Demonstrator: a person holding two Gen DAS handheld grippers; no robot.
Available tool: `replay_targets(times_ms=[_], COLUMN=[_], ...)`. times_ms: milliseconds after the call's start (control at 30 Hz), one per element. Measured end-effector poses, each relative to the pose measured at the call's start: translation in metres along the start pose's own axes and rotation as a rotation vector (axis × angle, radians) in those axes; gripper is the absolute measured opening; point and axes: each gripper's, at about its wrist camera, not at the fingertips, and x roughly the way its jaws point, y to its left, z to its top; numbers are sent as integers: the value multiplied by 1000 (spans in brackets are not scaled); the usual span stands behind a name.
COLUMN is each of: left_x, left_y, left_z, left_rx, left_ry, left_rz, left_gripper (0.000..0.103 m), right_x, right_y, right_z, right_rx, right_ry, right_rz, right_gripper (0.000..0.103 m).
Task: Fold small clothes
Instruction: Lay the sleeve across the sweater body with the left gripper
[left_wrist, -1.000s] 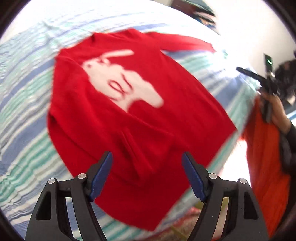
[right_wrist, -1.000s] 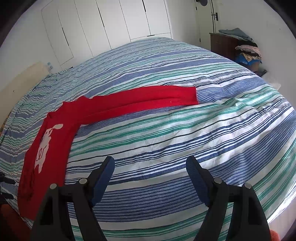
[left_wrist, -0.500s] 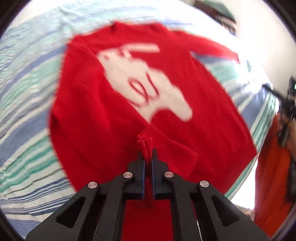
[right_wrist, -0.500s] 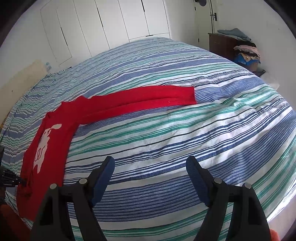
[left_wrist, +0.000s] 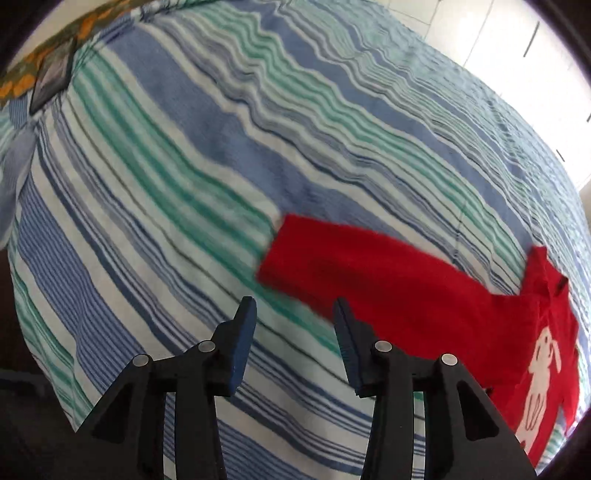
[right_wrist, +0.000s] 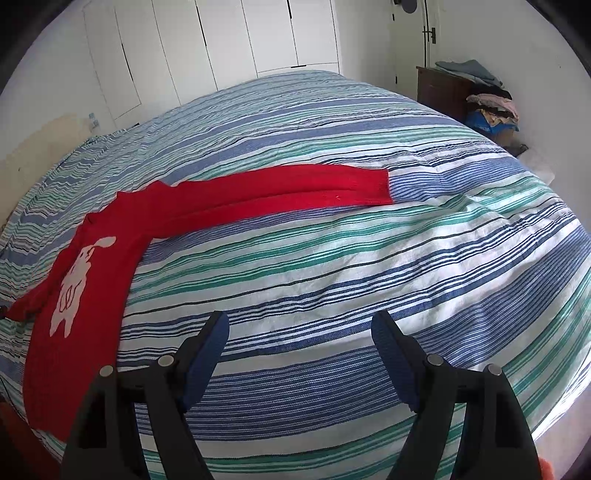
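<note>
Bed (right_wrist: 332, 280) fills both views: cover striped blue, green and white, slightly rumpled, lit bright from the right. White cupboard doors (right_wrist: 221, 48) run along the far wall; a dark dresser (right_wrist: 439, 88) stands in the right corner with a clothes pile (right_wrist: 487, 103) on and beside it. Patterned orange-green cloth (left_wrist: 40, 59) at the bed's far edge in the left wrist view.

Red sweater (right_wrist: 74, 295) with a white rabbit lies flat near the bed's left edge, one sleeve (right_wrist: 295, 188) stretched straight across the cover.

Left gripper (left_wrist: 293, 343): jaws have just been opening, parted now, nothing between them, over bare cover just beside the other sleeve's cuff (left_wrist: 291, 251). Right gripper (right_wrist: 299, 354): jaws wide, empty, above bare stripes, well apart from the sweater.
</note>
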Motion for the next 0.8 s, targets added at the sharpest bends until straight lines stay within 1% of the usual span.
replay_targets(times_ms=[67, 100, 167, 233, 300, 333, 367, 400, 433, 467, 533, 600, 633, 733, 800], left_x=[2, 2, 4, 0, -1, -1, 1, 3, 6, 11, 23, 37, 42, 56, 57], left_y=[30, 41, 60, 65, 58, 50, 39, 30, 21, 13, 7, 1, -3, -14, -22], left_z=[-8, -9, -5, 2, 12, 19, 24, 30, 35, 40, 44, 46, 45, 41, 42], left_rx=[-99, -144, -231, -260, -232, -198, -159, -113, -61, -19, 22, 66, 92, 144, 151], left_ry=[3, 2, -7, -26, -39, -41, -40, -36, -26, -10, 41, 99, 122, 189, 190], left_rz=[-59, -77, -136, -165, -188, -205, -220, -227, -221, -198, -160, -141, -128, -125, -99], left_gripper=[49, 49, 49, 48, 48, 47, 41, 37, 35, 35, 35, 35, 37, 59, 59], right_x=[2, 3, 6, 9, 12, 13, 13, 13, 14, 15, 16, 18, 19, 23, 25], right_y=[4, 6, 9, 12, 13, 14, 13, 13, 13, 13, 13, 14, 15, 18, 20], right_z=[-1, -1, -1, -2, -3, -4, -3, -3, -3, -3, -4, -4, -5, -6, -8], right_rx=[-19, -30, -51, -66, -76, -77, -76, -74, -72, -70, -70, -77, -82, -96, -105], right_ry=[7, 11, 21, 36, 49, 51, 52, 52, 53, 56, 61, 67, 71, 82, 90], right_rz=[-11, -16, -28, -38, -49, -54, -59, -65, -72, -78, -90, -101, -106, -115, -119], right_gripper=[79, 79, 79, 79, 79, 79, 79, 79, 79, 79, 79, 79, 79, 79, 79])
